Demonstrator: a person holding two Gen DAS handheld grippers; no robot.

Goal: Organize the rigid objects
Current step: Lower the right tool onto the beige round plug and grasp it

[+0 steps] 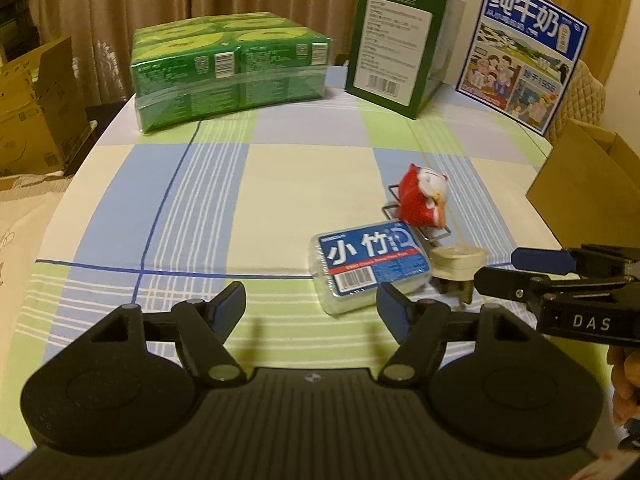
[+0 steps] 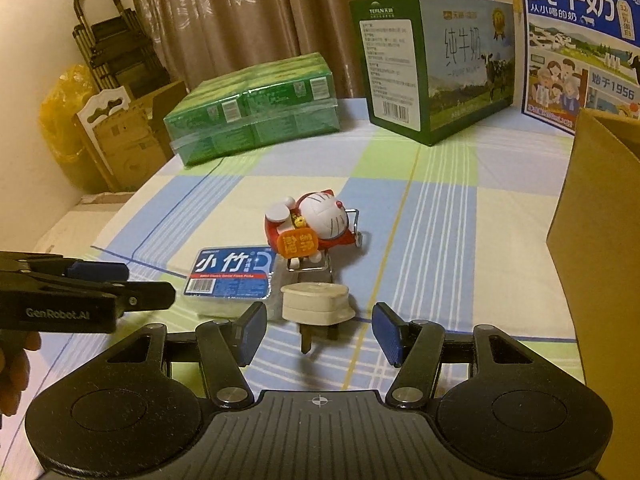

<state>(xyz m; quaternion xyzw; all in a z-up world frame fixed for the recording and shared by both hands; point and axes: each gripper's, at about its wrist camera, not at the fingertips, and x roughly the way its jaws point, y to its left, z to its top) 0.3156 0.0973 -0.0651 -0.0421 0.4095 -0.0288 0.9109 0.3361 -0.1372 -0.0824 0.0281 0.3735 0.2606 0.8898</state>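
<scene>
Heavy brown curtains point(image 2: 224, 12) hang in folds across the whole back wall, drawn shut, and the light is warm and dim, yellowish, as from an indoor lamp. The tabletop point(image 1: 256, 184) wears a checked cloth of pale blue, green and cream squares with thin blue lines. Off its left edge, opened cardboard boxes point(image 1: 36, 112) stand on the floor. In the left corner, against a cream wall point(image 2: 36, 28), a folded dark metal trolley point(image 2: 108, 44) leans upright, with a yellow plastic bag point(image 2: 64, 120) beside it. A quilted beige chair back point(image 1: 580, 96) shows at the far right.
</scene>
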